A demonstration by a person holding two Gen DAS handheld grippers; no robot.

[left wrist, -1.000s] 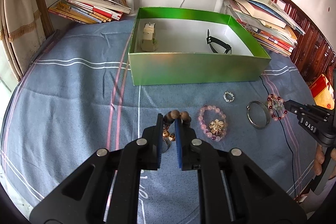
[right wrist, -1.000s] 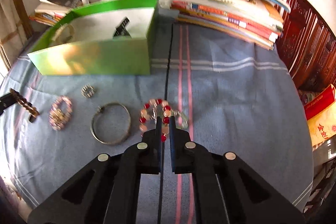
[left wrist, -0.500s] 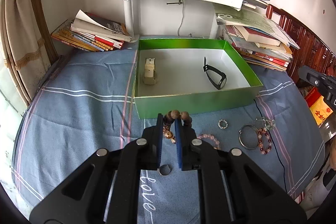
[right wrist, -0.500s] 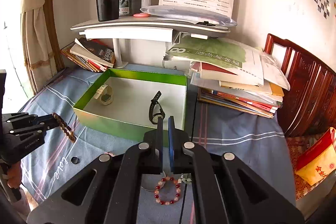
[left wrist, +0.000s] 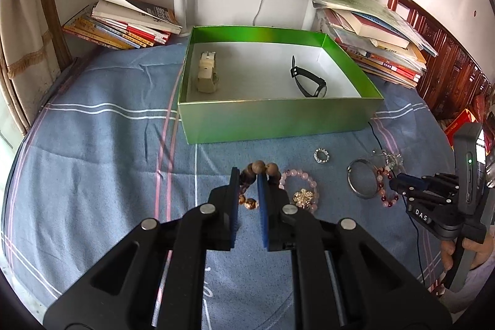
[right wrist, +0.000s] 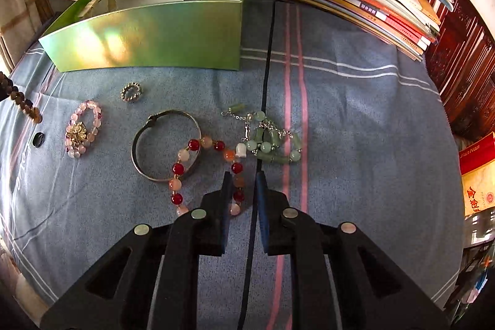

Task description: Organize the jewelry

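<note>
The left gripper [left wrist: 248,175] is clenched on a brown bead bracelet [left wrist: 260,167]: the beads arch over the fingertips and a loop hangs below between the fingers [left wrist: 235,190], clear of the blue cloth [left wrist: 92,175]. In the right view the same strand [right wrist: 18,96] dangles at the left edge.

The right gripper [right wrist: 243,178] stands slightly parted, its jaws having just been opening, and nothing is pinched between them. Its left finger [right wrist: 227,187] lies over the near side of the red bead bracelet [right wrist: 191,146], which rests on the cloth and overlaps the metal bangle [right wrist: 145,141]. A black cable [right wrist: 267,67] runs up through the gap. Just beyond the tips lies the green jade bracelet [right wrist: 272,144].

Also on the cloth are the pink bracelet [right wrist: 82,133] with a gold flower and a small ring [right wrist: 131,92]. The green box [left wrist: 278,119] holds a pale watch [left wrist: 206,73] at its left and a black watch [left wrist: 307,81] at its right.

Half a second ago the right gripper was raised, shut and looking over the box; it has come down low over the red bracelet. The left gripper keeps its hold on the brown beads, and a second ago they hung close to the cloth.
</note>
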